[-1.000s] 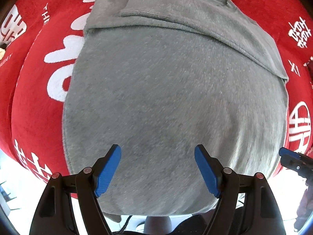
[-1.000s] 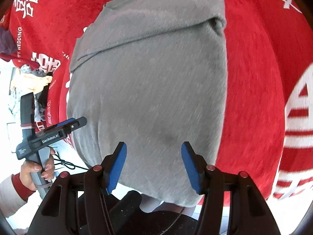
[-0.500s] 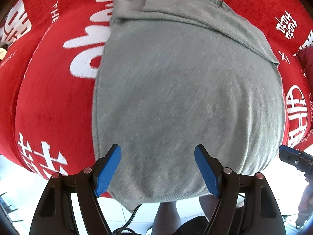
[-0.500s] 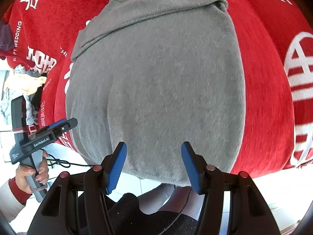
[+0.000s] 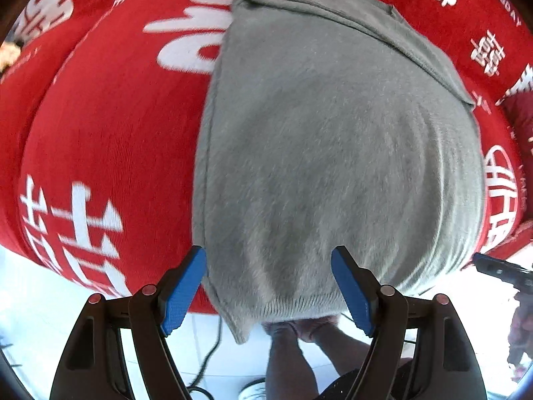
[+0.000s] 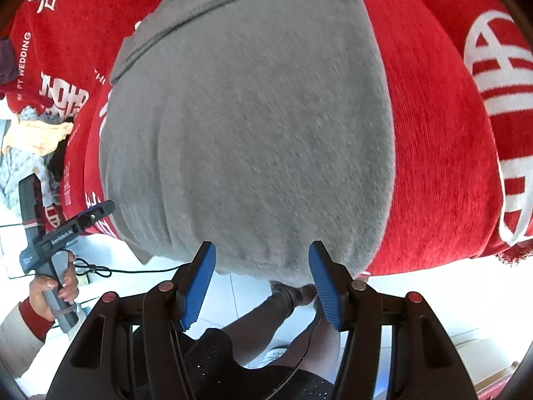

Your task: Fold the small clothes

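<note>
Your left gripper (image 5: pixel 269 286) has its jaws apart and empty above the near hem of the grey sweater (image 5: pixel 333 166). Your right gripper (image 6: pixel 263 280) is also spread, gripping nothing, over that hem. The sweater lies flat on the red cloth (image 5: pixel 110 126), sleeves folded in, its hem overhanging the near edge.

Red cloth (image 5: pixel 110 126) with white printed characters and lettering is covering the table and hanging over its near edge. A heap of yellow and pale clothes (image 6: pixel 36 133) is sitting off the cloth's far left side. Black cable (image 6: pixel 100 270) is trailing across the white tiled floor (image 6: pixel 416 300), and the person's bare legs (image 5: pixel 286 356) are showing below the table edge.
</note>
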Tool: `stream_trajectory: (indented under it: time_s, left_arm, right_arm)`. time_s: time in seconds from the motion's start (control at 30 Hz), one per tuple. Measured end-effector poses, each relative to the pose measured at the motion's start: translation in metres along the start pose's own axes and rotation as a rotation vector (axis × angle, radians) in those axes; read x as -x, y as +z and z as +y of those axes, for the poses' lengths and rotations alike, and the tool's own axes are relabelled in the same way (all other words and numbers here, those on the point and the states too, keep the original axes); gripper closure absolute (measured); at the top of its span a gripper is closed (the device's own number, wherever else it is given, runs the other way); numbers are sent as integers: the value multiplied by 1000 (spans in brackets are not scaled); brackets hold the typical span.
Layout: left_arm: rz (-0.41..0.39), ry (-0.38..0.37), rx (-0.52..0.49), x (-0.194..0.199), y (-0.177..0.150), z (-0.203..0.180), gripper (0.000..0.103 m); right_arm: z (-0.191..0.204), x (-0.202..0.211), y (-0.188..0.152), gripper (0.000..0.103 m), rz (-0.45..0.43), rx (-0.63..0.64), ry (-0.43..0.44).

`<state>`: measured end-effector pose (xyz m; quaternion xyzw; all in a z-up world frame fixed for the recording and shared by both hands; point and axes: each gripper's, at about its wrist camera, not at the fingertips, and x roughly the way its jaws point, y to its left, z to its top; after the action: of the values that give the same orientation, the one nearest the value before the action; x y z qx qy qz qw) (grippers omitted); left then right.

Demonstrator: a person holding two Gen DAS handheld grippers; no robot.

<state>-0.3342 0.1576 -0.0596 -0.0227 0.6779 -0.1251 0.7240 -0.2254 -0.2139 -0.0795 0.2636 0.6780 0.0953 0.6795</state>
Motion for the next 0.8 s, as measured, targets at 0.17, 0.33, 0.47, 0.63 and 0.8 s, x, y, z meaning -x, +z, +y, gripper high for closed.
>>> stream_trajectory:
  time_s: [0.17, 0.33, 0.47, 0.63, 0.8]
  left_arm:
    - [36, -64, 23, 0, -40, 33, 25]
    - [98, -135, 32, -13, -68, 50, 25]
    - [111, -128, 0, -15, -80, 57, 25]
    - [138, -176, -23, -9, -93, 67, 25]
    - [161, -197, -45, -6, -86, 62, 25]
  right_arm:
    - [-30, -11, -18, 41, 56, 28, 39]
    - [-56, -28, -29, 41, 101, 37, 33]
    - [-68, -38, -29, 41, 108, 41, 59]
    - [-62, -55, -24, 41, 146, 66, 180]
    - [-57, -71, -25, 39, 191, 92, 238]
